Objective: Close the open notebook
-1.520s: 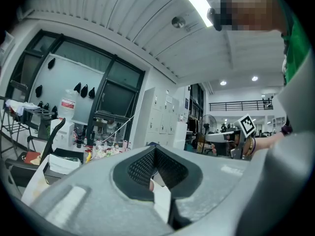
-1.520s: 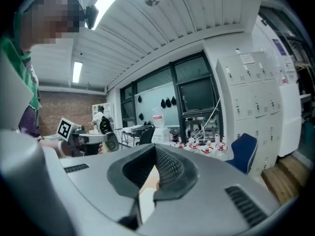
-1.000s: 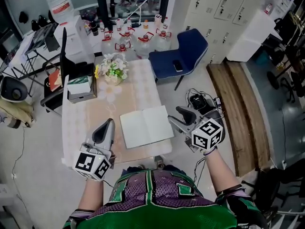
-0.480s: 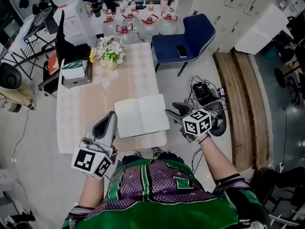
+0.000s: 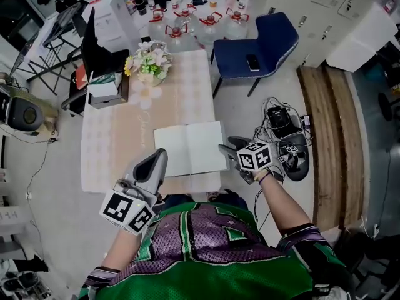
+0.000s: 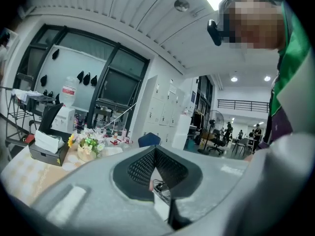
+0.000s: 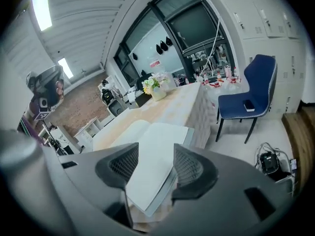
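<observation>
Room: a pale floor is being crowded by white metal lockers (image 5: 337,5), a blue padded chair (image 5: 262,42) and clear red-capped water bottles (image 5: 187,20).
Table: a long table under a pale patterned cloth (image 5: 119,149) is being occupied at its far end by a bouquet of yellow and white flowers (image 5: 149,58).
Notebook: the open white-paged notebook (image 5: 190,147) is being left flat on the table's near right part, pages up.
Hidden: a small dark object on the chair seat is being shown too small to identify.
Left gripper: the grey left gripper (image 5: 149,172) (image 6: 155,151) is being held over the table's near edge, left of the notebook and apart from it, jaws pressed together on nothing.
Right gripper: the grey right gripper (image 5: 226,151) (image 7: 156,154) is being held low just beside the notebook's right edge, jaws spread, that edge being framed between them; contact cannot be told.
</observation>
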Demonstrator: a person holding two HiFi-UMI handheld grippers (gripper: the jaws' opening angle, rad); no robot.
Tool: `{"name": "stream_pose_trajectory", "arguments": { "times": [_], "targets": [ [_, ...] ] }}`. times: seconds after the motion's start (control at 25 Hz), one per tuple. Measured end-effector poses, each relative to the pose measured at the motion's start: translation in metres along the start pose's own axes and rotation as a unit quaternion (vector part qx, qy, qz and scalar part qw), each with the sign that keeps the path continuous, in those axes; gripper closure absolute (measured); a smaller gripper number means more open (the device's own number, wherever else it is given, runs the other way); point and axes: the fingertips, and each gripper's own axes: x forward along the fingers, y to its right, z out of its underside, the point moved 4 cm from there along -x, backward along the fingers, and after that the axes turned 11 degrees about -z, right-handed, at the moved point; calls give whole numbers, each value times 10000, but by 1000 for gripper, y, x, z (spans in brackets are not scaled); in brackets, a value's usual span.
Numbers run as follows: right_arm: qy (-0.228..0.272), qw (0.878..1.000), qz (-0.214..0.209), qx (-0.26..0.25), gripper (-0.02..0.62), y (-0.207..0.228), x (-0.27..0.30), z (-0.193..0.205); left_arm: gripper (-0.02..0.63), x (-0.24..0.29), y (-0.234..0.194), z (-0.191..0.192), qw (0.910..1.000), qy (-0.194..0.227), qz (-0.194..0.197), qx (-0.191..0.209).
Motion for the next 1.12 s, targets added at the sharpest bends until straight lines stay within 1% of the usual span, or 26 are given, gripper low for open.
{"name": "stream_pose_trajectory", "arguments": {
  "times": [0.28,0.44,0.56,0.72,0.8,0.96,1.12],
  "targets": [
    [-99,9986,-97,504,380,24,20,30,591,3,13,4,9998,-105,-154,122],
    [-30,9962,-145,854,380,35,26,43,591,4,18,9,9995,-123,-280,104],
    [37,9922,-348,1198,382,39,31,50,591,3,22,14,9993,-114,-350,82],
    [18,9873,-553,1491,382,40,31,52,591,1,28,19,9990,-108,-428,60],
    [-17,9851,-667,1585,382,40,34,55,591,1,29,20,9988,-122,-470,39],
    [12,9830,-843,1633,382,37,36,54,591,1,32,20,9988,-94,-468,-132],
    [74,9817,-912,1670,388,39,38,51,591,3,31,21,9987,-113,-494,-69]
  ]
}}
